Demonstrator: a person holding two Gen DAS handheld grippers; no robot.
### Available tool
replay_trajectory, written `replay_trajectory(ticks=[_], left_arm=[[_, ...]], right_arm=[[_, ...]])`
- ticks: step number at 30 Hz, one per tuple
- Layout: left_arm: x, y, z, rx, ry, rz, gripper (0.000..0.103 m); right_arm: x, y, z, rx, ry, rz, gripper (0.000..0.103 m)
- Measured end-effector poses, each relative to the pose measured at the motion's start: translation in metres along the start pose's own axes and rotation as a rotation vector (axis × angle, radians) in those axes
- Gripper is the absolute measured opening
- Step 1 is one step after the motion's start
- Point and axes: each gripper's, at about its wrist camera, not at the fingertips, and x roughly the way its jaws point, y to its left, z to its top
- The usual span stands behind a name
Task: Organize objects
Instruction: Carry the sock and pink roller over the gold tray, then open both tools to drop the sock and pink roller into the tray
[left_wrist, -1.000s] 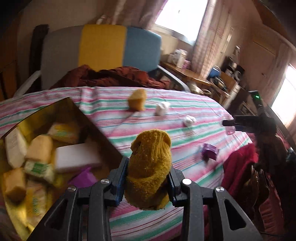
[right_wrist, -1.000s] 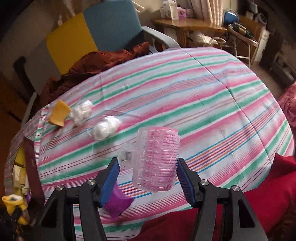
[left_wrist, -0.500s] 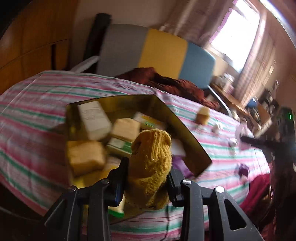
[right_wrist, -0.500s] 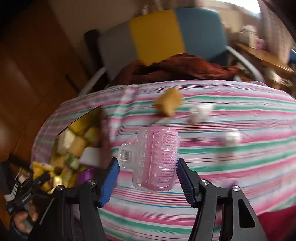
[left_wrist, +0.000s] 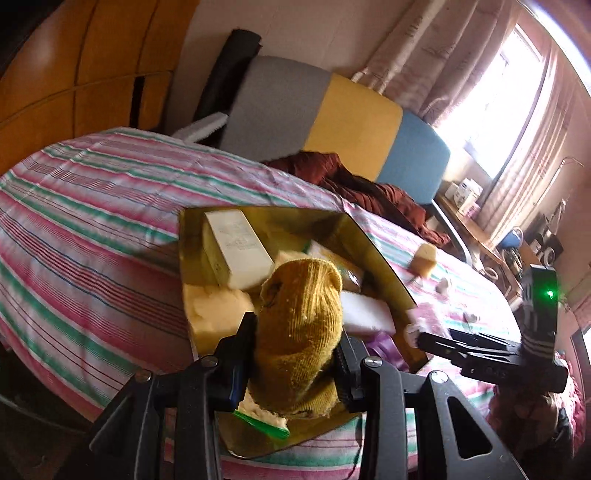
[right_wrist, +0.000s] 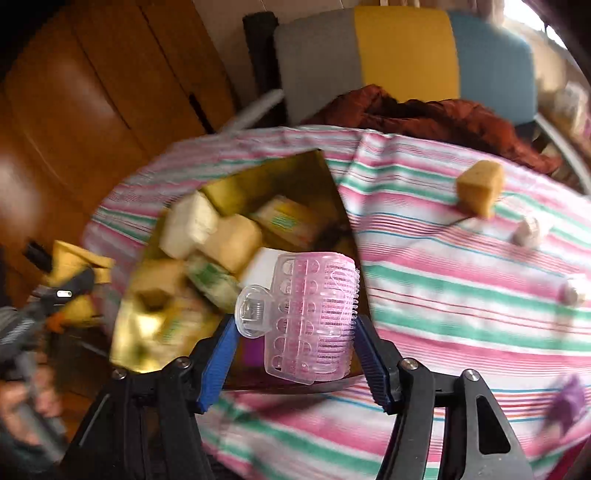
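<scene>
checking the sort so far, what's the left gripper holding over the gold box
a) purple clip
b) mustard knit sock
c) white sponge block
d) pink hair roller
b: in the left wrist view the left gripper is clamped on a mustard knit sock above the gold box, while the pink hair roller sits in the right gripper, whose jaws are opening.

One gold box (right_wrist: 325, 177), one pink roller (right_wrist: 314, 317), one yellow sock (left_wrist: 299, 325), perhaps two white wads (right_wrist: 528, 230)
</scene>
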Motion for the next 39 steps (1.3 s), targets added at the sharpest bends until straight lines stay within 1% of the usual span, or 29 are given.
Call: replay_trajectory(ticks=[1, 4, 5, 6, 12, 16, 18, 21, 23, 25, 30, 34, 39], left_arm=[[0.002, -0.002, -0.002, 0.001, 0.007, -0.006, 0.037], [0.010, -0.009, -0.006, 0.014, 0.025, -0.016, 0.037], [0.012, -0.011, -0.007, 0.018, 0.030, -0.017, 0.037], [0.015, -0.013, -0.008, 0.023, 0.035, -0.017, 0.037], [0.034, -0.029, -0.017, 0.052, 0.077, -0.023, 0.038], [0.040, -0.038, -0.017, 0.067, 0.085, -0.023, 0.048], [0.039, -0.039, -0.017, 0.067, 0.079, -0.023, 0.052], [0.038, -0.036, -0.016, 0.051, 0.077, -0.006, 0.053], [0.038, -0.030, -0.015, 0.034, 0.078, 0.018, 0.053], [0.036, -0.026, -0.015, 0.033, 0.067, 0.064, 0.053], [0.024, -0.024, -0.013, 0.060, 0.007, 0.164, 0.053], [0.011, -0.031, -0.012, 0.107, -0.062, 0.225, 0.053], [-0.002, -0.040, -0.011, 0.154, -0.132, 0.273, 0.053]], right_arm=[[0.004, 0.000, -0.002, 0.002, 0.011, 0.013, 0.065], [0.008, -0.004, -0.005, 0.012, 0.015, -0.016, 0.068], [0.009, -0.007, -0.006, 0.026, 0.017, -0.010, 0.073], [0.011, -0.010, -0.006, 0.038, 0.017, -0.003, 0.074], [0.006, -0.011, -0.011, 0.064, -0.003, 0.024, 0.075], [0.000, -0.010, -0.014, 0.067, -0.019, 0.027, 0.077], [-0.003, -0.011, -0.015, 0.078, -0.030, 0.026, 0.083], [-0.005, -0.013, -0.017, 0.090, -0.038, 0.028, 0.083], [-0.005, -0.012, -0.018, 0.091, -0.041, 0.026, 0.083], [-0.005, -0.010, -0.020, 0.088, -0.041, 0.026, 0.084], [-0.005, -0.002, -0.024, 0.057, -0.061, -0.007, 0.086], [-0.011, 0.009, -0.026, 0.008, -0.107, -0.058, 0.087], [-0.023, 0.022, -0.026, -0.044, -0.176, -0.111, 0.094]])
